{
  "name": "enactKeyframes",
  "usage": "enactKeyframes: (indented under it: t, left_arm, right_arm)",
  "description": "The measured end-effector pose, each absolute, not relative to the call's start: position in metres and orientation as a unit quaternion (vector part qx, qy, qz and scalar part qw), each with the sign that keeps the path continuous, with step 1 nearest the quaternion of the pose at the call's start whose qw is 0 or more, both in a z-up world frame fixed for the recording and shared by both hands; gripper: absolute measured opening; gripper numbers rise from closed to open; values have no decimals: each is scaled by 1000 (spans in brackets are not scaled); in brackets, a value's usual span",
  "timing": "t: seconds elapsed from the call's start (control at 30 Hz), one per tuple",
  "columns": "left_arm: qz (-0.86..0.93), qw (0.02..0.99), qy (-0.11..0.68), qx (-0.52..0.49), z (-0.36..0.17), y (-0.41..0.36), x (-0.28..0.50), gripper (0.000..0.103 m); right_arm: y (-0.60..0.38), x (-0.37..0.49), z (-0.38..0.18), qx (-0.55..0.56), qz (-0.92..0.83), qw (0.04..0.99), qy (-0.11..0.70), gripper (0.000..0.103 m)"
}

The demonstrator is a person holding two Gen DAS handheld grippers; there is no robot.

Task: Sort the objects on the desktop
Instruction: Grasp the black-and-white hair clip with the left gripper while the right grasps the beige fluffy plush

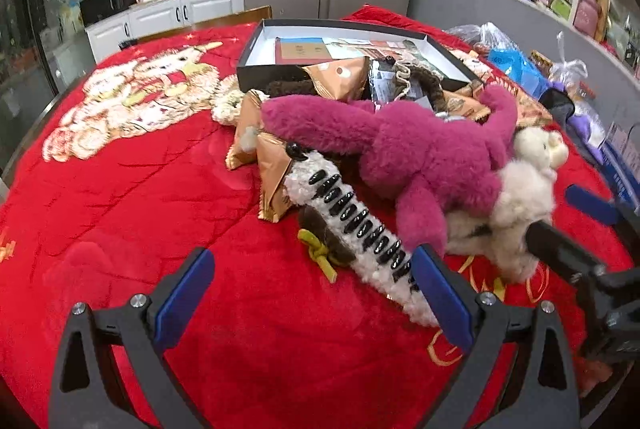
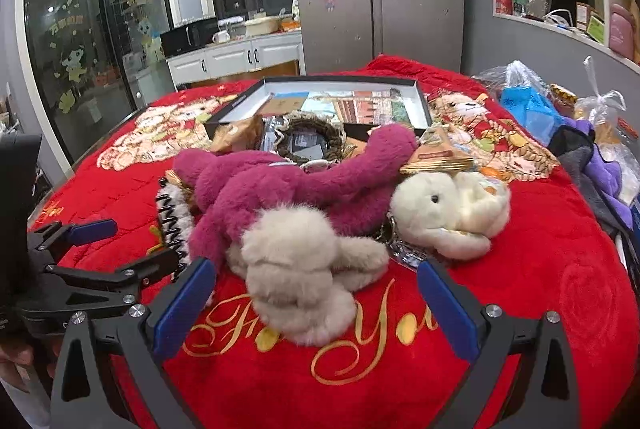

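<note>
Right wrist view, black box [image 2: 423, 100] holding cards [image 2: 362, 107], pink plush [image 2: 280, 185] in front

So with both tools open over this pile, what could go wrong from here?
The beige plush lies against the magenta plush, so the right tool closing on it may drag both. The left tool may snag the white fuzzy hair clip tucked under the magenta plush. Snack packets underneath could slide off.

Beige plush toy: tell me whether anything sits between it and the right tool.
Nothing visible does. The beige plush toy lies on the red blanket directly ahead of the open right tool, roughly centred between its fingers. The pink plush lies behind it, not in the way.
</note>
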State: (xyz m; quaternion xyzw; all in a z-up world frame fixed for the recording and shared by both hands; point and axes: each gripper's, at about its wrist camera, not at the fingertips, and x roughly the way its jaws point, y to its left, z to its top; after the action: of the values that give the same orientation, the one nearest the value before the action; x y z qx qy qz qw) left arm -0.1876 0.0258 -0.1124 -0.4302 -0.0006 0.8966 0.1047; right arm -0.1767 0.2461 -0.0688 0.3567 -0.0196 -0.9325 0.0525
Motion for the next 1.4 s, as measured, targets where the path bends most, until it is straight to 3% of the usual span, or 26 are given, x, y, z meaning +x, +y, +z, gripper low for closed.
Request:
enactKeyframes:
  t: [0.43,0.93,1.0,1.07,1.17,1.2,1.4]
  left_arm:
    - [886,103,-64,-448,-134,22,-215,103]
    - [891,108,-63,-437,-136,21,-212,103]
    - [891,110,-64,-436,-136,21,-211,102]
    - [892,118,-66,-432,-135,20,-209,97]
    - [891,151,-68,-422,-132,24,-203,69]
    - [891,163,-69,-418,-130,26,-201,55]
    - [895,169,-62,-408,-126,30,-195,55]
  right_arm:
    - [248,-213,-104,404,-913,53,-33,103]
    - [249,-223,-115,431,-899,60,-46,103]
    - [250,-223,-115,430,-900,59,-45,97]
    - [250,-221,-113,424,-902,65,-46,85]
    - [248,-218,-111,418,-906,61,-39,81]
    - [247,-217,-110,415,-907,59,-36,81]
    - [245,-207,-103,398,-916,52,-25,81]
